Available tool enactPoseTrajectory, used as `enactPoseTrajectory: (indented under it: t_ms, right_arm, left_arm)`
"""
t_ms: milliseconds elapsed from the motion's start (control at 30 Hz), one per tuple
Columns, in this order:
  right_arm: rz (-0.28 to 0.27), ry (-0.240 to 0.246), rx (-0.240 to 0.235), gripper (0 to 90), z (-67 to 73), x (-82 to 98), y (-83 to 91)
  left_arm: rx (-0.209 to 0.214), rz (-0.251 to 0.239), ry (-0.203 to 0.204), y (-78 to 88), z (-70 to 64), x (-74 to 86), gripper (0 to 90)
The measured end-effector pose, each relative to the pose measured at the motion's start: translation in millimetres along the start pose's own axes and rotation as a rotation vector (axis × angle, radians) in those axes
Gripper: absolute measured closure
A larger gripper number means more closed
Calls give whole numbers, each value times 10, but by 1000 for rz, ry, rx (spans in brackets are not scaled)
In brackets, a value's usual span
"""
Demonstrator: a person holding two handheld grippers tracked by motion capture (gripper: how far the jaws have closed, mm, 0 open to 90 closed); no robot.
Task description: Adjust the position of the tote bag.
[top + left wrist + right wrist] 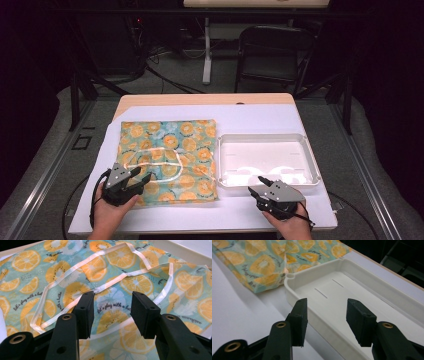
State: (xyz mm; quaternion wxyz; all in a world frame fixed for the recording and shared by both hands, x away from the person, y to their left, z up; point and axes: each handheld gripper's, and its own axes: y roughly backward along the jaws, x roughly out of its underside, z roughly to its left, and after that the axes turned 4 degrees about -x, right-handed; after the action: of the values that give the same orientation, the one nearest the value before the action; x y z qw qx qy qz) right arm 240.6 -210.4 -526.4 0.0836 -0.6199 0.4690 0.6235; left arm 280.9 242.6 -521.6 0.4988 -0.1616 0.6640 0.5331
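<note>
Nearest, the left hand-held gripper (141, 176) hovers jaws spread over the orange-print cloth (169, 159) – flat on the desk (200, 212), touching the empty white tray (268, 158). The right hand-held gripper (256, 186) – jaws spread – straddles the tray's near rim.

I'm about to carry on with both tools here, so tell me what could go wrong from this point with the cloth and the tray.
1. The left tool hangs open over the fruit-print cloth, right above its white strap; closing there may catch just the loose strap, so the cloth drags or unfolds.
2. The right tool straddles the near wall of the white tray; a push could slide the light-looking tray.
3. Cloth and tray lie close together, so tugging one could shift the other.
</note>
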Motion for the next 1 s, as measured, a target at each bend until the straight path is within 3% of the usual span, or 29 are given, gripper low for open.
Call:
enactPoseTrajectory:
  t_ms: [333, 700, 1000]
  right_arm:
    - [-5, 46, -44, 527, 79, -37, -42]
    - [-2, 47, -47, 544, 93, -58, -38]
    - [-16, 77, -92, 550, 170, -143, -68]
  left_arm:
    - [-6, 0, 5, -24, 16, -7, 537]
    - [-2, 2, -6, -16, -2, 9, 538]
    - [-10, -1, -7, 41, 2, 45, 539]
